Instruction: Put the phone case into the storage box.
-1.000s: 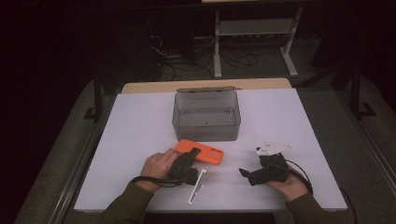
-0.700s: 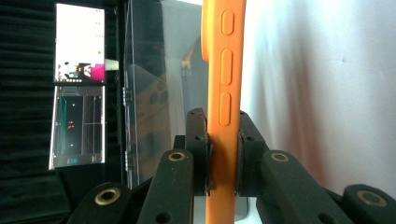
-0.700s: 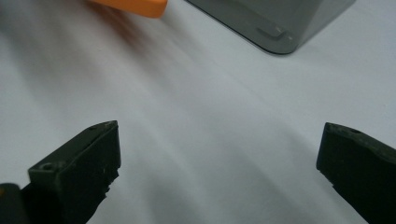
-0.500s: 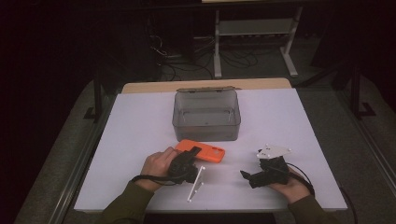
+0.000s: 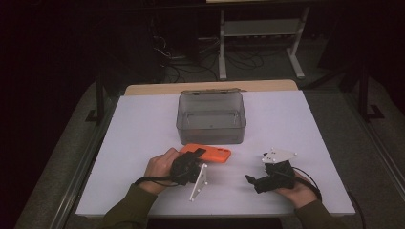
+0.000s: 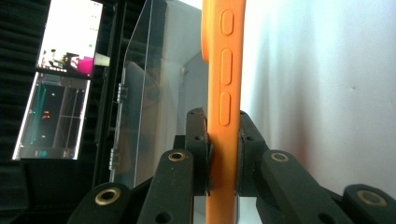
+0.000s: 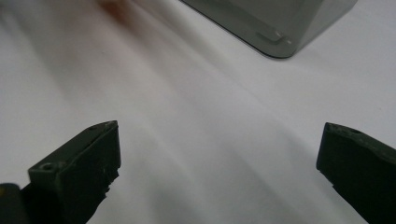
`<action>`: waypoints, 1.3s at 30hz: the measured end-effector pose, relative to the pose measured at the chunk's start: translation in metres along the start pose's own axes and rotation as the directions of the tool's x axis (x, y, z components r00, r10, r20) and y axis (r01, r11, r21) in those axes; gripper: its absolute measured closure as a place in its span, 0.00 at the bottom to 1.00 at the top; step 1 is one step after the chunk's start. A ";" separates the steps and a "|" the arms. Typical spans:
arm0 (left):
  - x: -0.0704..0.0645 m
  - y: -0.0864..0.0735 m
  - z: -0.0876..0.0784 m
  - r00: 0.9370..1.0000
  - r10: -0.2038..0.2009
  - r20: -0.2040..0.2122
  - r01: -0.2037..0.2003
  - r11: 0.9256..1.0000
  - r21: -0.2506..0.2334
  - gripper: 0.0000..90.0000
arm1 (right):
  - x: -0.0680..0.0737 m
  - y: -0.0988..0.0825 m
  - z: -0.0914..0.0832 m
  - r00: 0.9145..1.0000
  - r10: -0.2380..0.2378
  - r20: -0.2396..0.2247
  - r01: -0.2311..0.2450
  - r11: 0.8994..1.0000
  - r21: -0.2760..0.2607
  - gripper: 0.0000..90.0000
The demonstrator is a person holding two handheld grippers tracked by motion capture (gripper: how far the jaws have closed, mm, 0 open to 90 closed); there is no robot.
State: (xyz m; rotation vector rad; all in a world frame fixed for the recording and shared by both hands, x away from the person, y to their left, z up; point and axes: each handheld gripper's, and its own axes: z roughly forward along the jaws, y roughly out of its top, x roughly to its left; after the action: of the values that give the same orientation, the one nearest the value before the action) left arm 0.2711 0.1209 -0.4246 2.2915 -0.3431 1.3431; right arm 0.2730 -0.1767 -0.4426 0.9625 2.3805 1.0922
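An orange phone case [image 5: 210, 153] lies near the table's front, just before a clear grey plastic box [image 5: 211, 118]. My left gripper [image 5: 197, 157] is shut on the case's near end. In the left gripper view the pads squeeze the orange phone case [image 6: 223, 84] from both sides, its side buttons facing the camera, with the clear box [image 6: 154, 93] beyond it. My right gripper [image 5: 253, 181] rests low at the front right, held by a hand. Its jaws stand wide apart in the right gripper view, my right gripper [image 7: 219, 163] having only white table between them.
The white table [image 5: 143, 124] has free room at left, right and behind the box. A corner of the clear box [image 7: 275, 23] lies ahead of the right gripper. Past the far edge stand a metal stand [image 5: 258, 33] and loose cables on a dark floor.
My left hand has rolled, so the gripper's white three-cornered plate now tips down toward the table's front. The orange case has stayed in the grip. The right gripper has hardly moved.
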 end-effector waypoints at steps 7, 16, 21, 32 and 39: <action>0.006 -0.002 -0.001 0.998 -0.062 0.018 0.062 0.998 -0.010 0.88 | 0.001 0.000 0.000 1.000 -0.002 0.001 0.002 1.000 0.001 0.00; 0.012 -0.006 -0.001 0.987 -0.152 0.046 0.153 0.988 -0.019 0.88 | 0.001 0.000 0.000 1.000 -0.011 0.003 0.011 1.000 0.002 0.00; 0.016 -0.008 -0.001 0.977 -0.206 0.062 0.209 0.977 -0.033 0.88 | 0.001 0.000 0.000 1.000 -0.012 0.004 0.011 1.000 0.002 0.00; 0.022 -0.014 -0.002 0.948 -0.302 0.098 0.307 0.951 -0.045 0.88 | 0.001 0.000 0.000 1.000 -0.014 0.005 0.014 1.000 0.007 0.00; 0.026 -0.017 -0.002 0.925 -0.361 0.121 0.369 0.928 -0.054 0.88 | 0.002 0.000 0.000 1.000 -0.016 0.002 0.016 1.000 0.007 0.00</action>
State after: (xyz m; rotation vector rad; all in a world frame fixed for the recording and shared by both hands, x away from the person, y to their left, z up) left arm 0.2899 0.1374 -0.4052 2.2307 0.0045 1.0035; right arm 0.2717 -0.1758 -0.4429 0.9451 2.3878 1.0773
